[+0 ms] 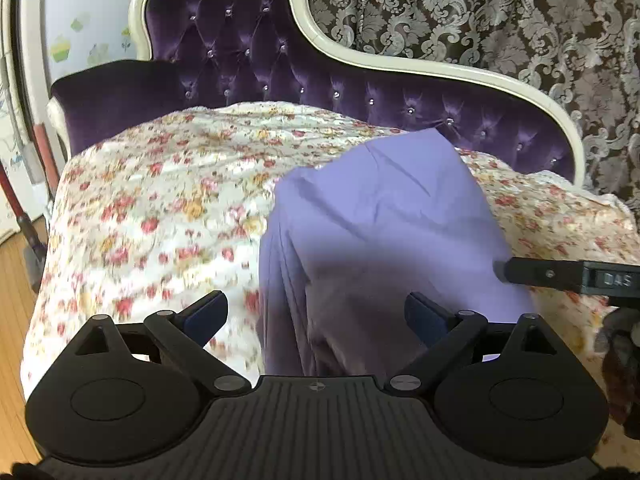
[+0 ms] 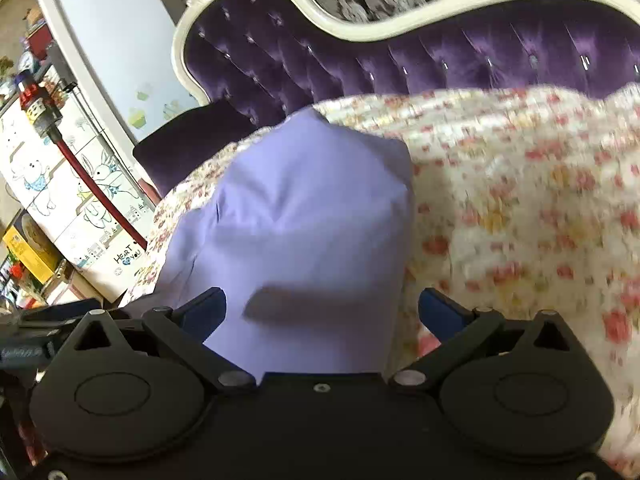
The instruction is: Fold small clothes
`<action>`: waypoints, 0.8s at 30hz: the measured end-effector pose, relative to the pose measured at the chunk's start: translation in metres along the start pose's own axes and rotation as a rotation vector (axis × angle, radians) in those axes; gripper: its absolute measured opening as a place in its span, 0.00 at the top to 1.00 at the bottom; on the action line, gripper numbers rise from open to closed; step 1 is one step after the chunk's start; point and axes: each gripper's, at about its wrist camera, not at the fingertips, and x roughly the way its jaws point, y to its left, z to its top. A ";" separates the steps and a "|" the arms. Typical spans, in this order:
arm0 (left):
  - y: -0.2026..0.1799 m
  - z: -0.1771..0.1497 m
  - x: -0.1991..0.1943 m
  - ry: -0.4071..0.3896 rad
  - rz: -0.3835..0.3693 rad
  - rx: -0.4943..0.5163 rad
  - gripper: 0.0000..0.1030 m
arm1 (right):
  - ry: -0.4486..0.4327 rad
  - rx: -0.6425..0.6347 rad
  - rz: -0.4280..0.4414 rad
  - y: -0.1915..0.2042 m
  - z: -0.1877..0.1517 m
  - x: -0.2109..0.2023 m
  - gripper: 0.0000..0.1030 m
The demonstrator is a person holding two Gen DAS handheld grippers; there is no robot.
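One lavender garment (image 1: 380,216) lies on one floral quilt (image 1: 160,208), which covers one purple tufted chaise (image 1: 240,52) with a cream frame. Two grippers are in view: the left gripper (image 1: 316,316) and the right gripper (image 2: 322,312), each with two blue-padded fingers set wide apart and nothing between the pads. One patterned damask curtain (image 1: 500,12) hangs behind the chaise. One red-shafted stick vacuum (image 2: 84,176) leans at the side, against one cabinet printed with cartoon rabbits (image 2: 60,200).

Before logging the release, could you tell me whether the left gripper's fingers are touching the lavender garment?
Apart: the left wrist view shows the left gripper wide open, fingers clear of the lavender garment.
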 end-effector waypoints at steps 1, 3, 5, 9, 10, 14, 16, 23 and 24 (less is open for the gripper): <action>0.000 -0.004 -0.004 0.006 -0.003 -0.010 0.06 | 0.011 0.010 -0.005 0.000 -0.002 -0.002 0.00; 0.000 -0.011 -0.013 0.016 -0.019 -0.030 0.07 | 0.022 0.022 -0.011 0.002 -0.006 -0.008 0.00; -0.002 -0.016 -0.019 0.038 -0.016 -0.055 0.07 | 0.016 0.026 -0.017 0.005 -0.010 -0.016 0.00; -0.014 -0.024 -0.030 0.104 0.030 -0.056 0.07 | 0.049 0.028 -0.102 0.015 -0.015 -0.030 0.00; -0.018 -0.024 -0.032 0.111 0.050 -0.039 0.07 | 0.073 0.020 -0.139 0.018 -0.015 -0.031 0.00; -0.033 -0.024 -0.041 0.113 0.123 0.018 0.07 | 0.161 -0.016 -0.287 0.030 -0.017 -0.034 0.00; -0.038 -0.025 -0.045 0.104 0.114 0.021 0.07 | 0.169 -0.025 -0.315 0.035 -0.020 -0.039 0.00; -0.052 -0.030 -0.052 0.094 0.135 0.016 0.07 | 0.131 -0.100 -0.359 0.057 -0.033 -0.060 0.01; -0.054 -0.031 -0.054 0.092 0.134 0.012 0.07 | 0.123 -0.112 -0.366 0.060 -0.034 -0.063 0.01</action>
